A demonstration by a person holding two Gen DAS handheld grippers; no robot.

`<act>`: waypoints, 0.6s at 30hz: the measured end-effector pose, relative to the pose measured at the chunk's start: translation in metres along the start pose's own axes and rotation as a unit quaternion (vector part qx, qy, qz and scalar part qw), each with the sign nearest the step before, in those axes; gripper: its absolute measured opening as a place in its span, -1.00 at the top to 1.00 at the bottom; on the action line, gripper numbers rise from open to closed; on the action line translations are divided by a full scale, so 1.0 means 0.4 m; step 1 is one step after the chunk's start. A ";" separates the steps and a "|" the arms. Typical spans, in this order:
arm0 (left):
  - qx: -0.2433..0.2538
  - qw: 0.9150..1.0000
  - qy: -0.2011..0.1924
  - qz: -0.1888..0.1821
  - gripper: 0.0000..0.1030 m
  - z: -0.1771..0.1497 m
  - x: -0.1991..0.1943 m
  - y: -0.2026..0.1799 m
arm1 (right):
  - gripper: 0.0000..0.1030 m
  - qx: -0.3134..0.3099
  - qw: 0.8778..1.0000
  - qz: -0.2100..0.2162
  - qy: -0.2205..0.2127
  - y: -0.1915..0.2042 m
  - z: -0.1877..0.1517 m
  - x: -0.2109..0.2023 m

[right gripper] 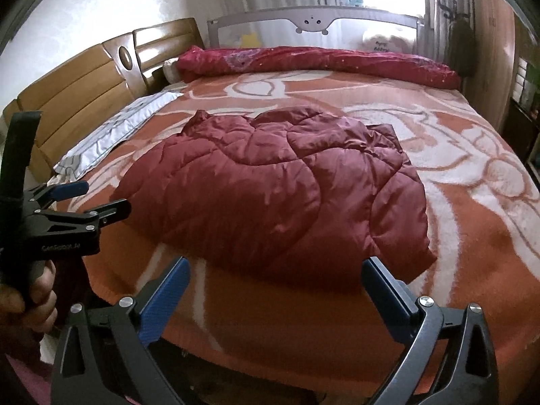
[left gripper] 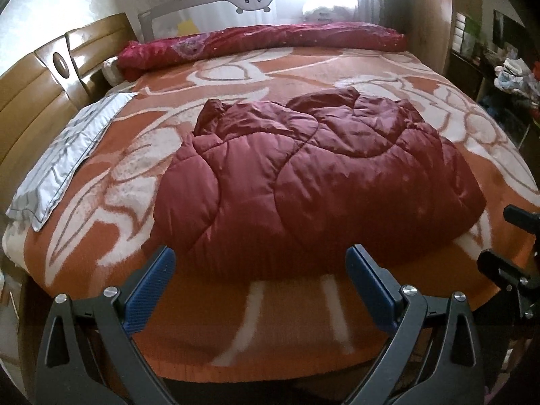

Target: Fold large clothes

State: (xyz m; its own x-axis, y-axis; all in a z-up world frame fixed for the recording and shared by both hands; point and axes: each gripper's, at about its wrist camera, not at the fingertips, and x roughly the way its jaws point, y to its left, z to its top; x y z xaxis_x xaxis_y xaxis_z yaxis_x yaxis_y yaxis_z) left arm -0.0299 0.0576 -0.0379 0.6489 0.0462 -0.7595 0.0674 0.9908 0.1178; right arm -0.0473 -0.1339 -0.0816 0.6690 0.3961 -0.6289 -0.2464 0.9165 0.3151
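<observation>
A dark red quilted padded garment (left gripper: 314, 175) lies bunched in a folded heap in the middle of the bed; it also shows in the right wrist view (right gripper: 283, 195). My left gripper (left gripper: 260, 256) is open and empty, held above the bed's near edge just in front of the garment. It also shows at the left of the right wrist view (right gripper: 101, 199). My right gripper (right gripper: 275, 266) is open and empty, just in front of the garment's near right corner. Part of it shows at the right edge of the left wrist view (left gripper: 506, 256).
The bed carries an orange and white patterned blanket (left gripper: 189, 303). A grey-white pillowcase (left gripper: 67, 155) lies at the left. A rolled red quilt (left gripper: 263, 44) lies along the far side by a grey bed rail (left gripper: 249, 0). A wooden headboard (left gripper: 30, 94) stands left. Cluttered shelves (left gripper: 513, 77) stand right.
</observation>
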 end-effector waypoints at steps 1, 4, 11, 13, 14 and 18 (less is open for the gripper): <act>-0.001 1.000 0.001 0.000 -0.97 0.006 0.007 0.000 | -0.98 0.003 1.000 0.000 0.002 -0.004 0.005 0.010; -0.001 1.000 0.002 0.008 -0.97 0.019 0.027 -0.004 | -0.98 0.012 1.000 0.000 0.006 -0.014 0.020 0.039; -0.007 1.000 0.011 0.014 -0.97 0.053 0.079 -0.007 | -0.98 0.029 0.999 0.001 0.021 -0.036 0.055 0.106; -0.006 1.000 0.014 0.017 -0.97 0.063 0.093 -0.010 | -0.98 0.029 0.999 0.000 0.025 -0.040 0.067 0.123; -0.007 1.000 0.016 0.017 -0.97 0.069 0.102 -0.010 | -0.98 0.030 0.999 0.000 0.026 -0.043 0.069 0.128; -0.009 1.000 0.021 0.018 -0.97 0.086 0.127 -0.006 | -0.98 0.034 0.999 0.001 0.033 -0.049 0.087 0.149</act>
State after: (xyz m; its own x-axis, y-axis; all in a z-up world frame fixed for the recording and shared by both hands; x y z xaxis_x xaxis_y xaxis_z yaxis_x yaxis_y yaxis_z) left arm 0.0289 0.0531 -0.0548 0.6188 0.0867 -0.7807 0.0305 0.9905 0.1341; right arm 0.0217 -0.1304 -0.1007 0.6210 0.4024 -0.6727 -0.1980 0.9109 0.3620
